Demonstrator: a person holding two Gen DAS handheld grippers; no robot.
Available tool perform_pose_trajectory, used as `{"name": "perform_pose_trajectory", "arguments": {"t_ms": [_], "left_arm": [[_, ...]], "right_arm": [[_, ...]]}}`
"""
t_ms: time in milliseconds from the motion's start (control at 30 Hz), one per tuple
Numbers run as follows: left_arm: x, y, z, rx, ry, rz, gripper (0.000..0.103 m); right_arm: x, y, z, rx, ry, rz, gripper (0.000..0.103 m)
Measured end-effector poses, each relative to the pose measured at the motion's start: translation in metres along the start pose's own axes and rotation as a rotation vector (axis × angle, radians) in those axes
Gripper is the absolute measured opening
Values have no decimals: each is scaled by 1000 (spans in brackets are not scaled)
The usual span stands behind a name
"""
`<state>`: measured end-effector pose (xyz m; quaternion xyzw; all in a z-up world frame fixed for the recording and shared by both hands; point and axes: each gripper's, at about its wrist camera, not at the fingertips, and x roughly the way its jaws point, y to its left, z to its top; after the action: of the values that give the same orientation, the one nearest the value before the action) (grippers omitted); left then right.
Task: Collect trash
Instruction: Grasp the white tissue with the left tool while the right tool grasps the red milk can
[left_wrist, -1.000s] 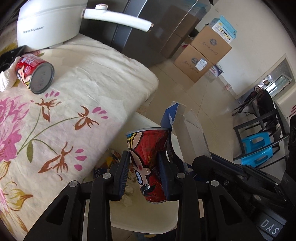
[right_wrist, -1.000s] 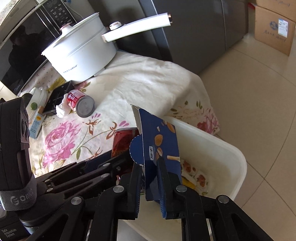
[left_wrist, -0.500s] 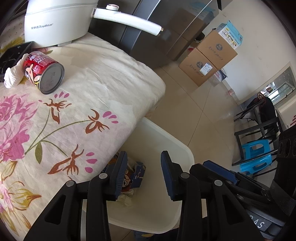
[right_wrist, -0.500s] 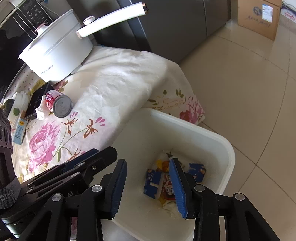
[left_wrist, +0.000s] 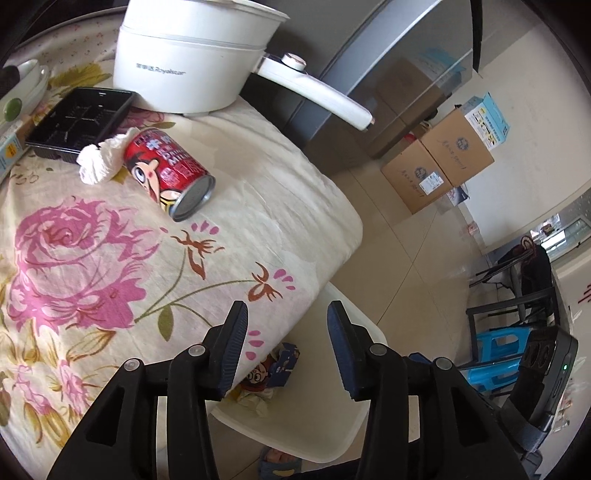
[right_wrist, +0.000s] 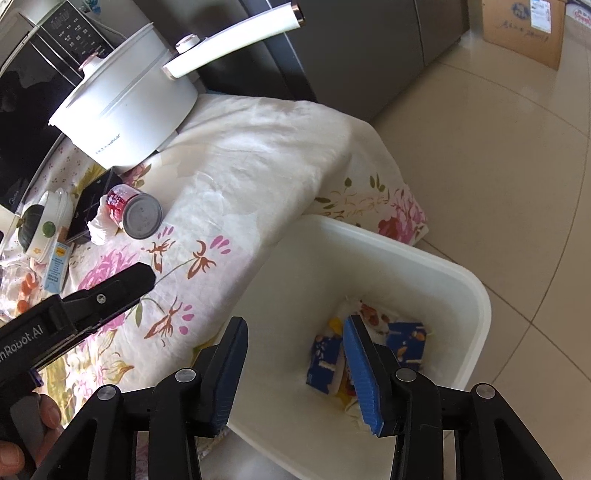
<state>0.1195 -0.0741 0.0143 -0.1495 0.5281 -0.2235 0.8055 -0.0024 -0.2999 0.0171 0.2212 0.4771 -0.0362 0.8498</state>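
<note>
Your worktop (left_wrist: 258, 206), draped in a floral cloth, fills the scene, with the white bin (right_wrist: 476, 295) on the floor against its near edge. In the bin lie a blue snack box (right_wrist: 325, 360), a red can and some crumpled paper. On the worktop, well back from the bin, a big white pot (left_wrist: 192, 62) stands at the far side. Between pot and bin lies a red can (left_wrist: 170, 171) on its side, a wad of tissue (left_wrist: 98, 162) touching its far end, a black tray (left_wrist: 81, 122) just behind that.

Your left claw (left_wrist: 286, 347) hangs over the worktop's bin-side edge, jaws apart and empty. Your right claw (right_wrist: 295, 373) sits over the bin, jaws likewise apart, nothing between them.

Risk, as I judge it: the can on the worktop is round and lying down, so a push from one jaw could roll it toward the bin-side edge and onto the floor. A shallow pinch on the tissue may drag it away without lifting it.

A second ago your left claw gripped the red can and your right the blue box, both above the bin. Both now lie in it. Both claws have just been opening, and the left view now takes in more of the worktop.
</note>
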Motion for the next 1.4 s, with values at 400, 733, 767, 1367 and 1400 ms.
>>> {"name": "perform_pose_trajectory", "arguments": {"t_ms": [400, 733, 767, 1367, 1400], "left_arm": [[-63, 115, 64, -248, -150, 190, 66], [-2, 129, 93, -252, -147, 273, 66], [2, 135, 94, -271, -142, 267, 66], [23, 154, 94, -368, -139, 141, 63], [23, 150, 95, -342, -144, 148, 59]], "right_arm": [[3, 39, 4, -125, -51, 29, 55], [15, 72, -1, -233, -43, 50, 62], [18, 74, -1, -242, -38, 46, 62], [64, 167, 64, -514, -91, 143, 80], [73, 172, 67, -551, -98, 109, 81]]}}
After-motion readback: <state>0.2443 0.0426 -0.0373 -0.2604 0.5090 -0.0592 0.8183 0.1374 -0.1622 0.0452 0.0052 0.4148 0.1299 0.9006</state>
